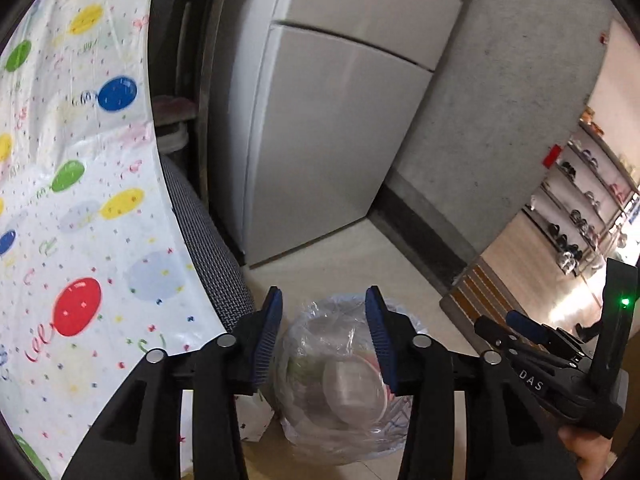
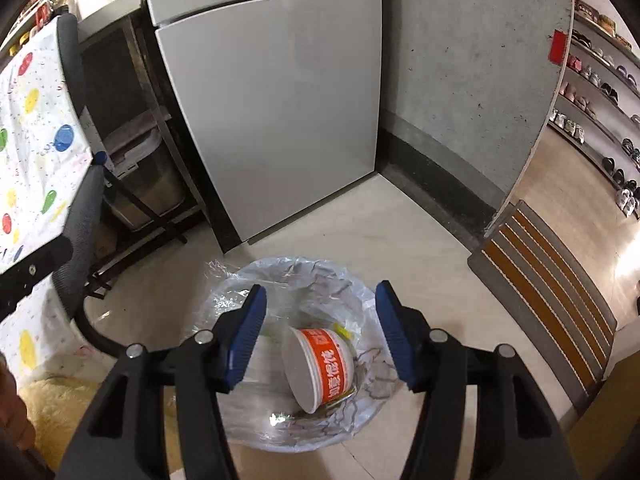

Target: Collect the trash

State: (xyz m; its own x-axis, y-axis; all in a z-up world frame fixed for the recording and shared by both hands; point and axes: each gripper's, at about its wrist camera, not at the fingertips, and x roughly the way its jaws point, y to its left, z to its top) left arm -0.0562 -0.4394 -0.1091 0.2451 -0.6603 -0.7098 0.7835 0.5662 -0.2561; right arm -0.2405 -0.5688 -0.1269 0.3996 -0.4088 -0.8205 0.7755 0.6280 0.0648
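Note:
A trash bin lined with a clear plastic bag stands on the floor under both grippers. In the left wrist view my left gripper hangs open above it, nothing between its blue pads; a clear plastic cup and other waste lie inside. My right gripper shows at the right edge, held by a hand. In the right wrist view my right gripper is open over the bin. An orange and white paper bowl lies on its side in the bag, free of the pads.
A grey fridge stands behind the bin against a concrete wall. A table with a balloon-print cloth and a mesh chair are on the left. A striped doormat and shoe shelves lie to the right.

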